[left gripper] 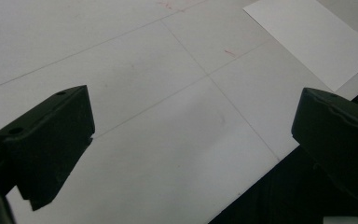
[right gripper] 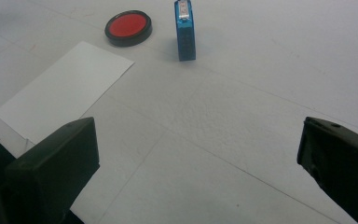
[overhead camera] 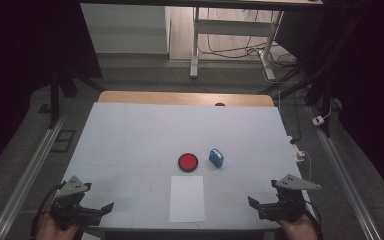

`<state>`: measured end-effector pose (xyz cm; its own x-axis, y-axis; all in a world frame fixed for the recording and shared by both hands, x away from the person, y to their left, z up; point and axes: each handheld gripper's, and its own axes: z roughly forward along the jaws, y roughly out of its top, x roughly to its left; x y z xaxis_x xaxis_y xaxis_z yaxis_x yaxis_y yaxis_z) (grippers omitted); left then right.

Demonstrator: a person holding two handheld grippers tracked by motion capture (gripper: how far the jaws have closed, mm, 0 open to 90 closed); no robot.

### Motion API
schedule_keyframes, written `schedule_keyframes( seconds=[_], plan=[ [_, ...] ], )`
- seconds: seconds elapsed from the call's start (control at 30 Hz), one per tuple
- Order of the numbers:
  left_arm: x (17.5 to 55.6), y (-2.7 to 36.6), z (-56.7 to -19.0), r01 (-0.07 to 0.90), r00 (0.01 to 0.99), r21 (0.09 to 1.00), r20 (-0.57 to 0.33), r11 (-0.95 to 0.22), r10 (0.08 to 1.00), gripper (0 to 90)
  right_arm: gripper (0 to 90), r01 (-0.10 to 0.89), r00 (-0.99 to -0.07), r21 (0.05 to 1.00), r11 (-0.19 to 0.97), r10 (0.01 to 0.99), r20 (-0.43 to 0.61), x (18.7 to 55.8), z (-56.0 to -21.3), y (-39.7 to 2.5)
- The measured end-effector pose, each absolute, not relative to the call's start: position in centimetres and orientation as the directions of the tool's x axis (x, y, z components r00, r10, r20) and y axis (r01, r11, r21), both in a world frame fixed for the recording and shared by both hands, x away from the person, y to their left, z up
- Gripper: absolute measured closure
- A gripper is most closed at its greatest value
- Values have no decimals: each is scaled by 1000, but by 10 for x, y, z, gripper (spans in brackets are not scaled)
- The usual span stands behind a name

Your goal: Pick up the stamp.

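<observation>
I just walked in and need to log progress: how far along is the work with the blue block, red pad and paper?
Nothing looks done: the blue block, red pad and paper sheet lie apart, untouched. Nothing is in hand: the left gripper and right gripper are open and empty at the near table edge. All handling is left.

No legible text on any object or surface.

On the table point(overhead camera: 130, 135), the sheet of paper point(overhead camera: 187, 198) lies at the near edge, midway between the left gripper point(overhead camera: 105, 207) at the near-left corner and the right gripper point(overhead camera: 254, 203) at the near-right. Just beyond the sheet sits the round pad point(overhead camera: 187, 162), with the small block point(overhead camera: 216, 158) just to its right, apart from it.
</observation>
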<state>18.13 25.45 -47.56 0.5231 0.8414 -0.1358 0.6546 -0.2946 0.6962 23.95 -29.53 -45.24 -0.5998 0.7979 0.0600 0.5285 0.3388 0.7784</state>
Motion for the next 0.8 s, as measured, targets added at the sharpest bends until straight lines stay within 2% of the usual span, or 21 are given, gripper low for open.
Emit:
schedule_keyframes(
  seconds=[0.23, 0.5, 0.8],
  plan=[
    [182, 254, -475, 654, 533, 693, -136, -304, 835, 0, 0, 500, -627, 792, 351, 777, 52, 241, -449, -292],
    [185, 257, -477, 663, 564, 684, -190, -304, 803, 0, 0, 481, -664, 797, 366, 746, 58, 245, -450, -290],
    [184, 255, -477, 647, 585, 690, -177, -324, 791, 0, 0, 464, -690, 808, 363, 720, 72, 251, -448, -281]
  ],
)
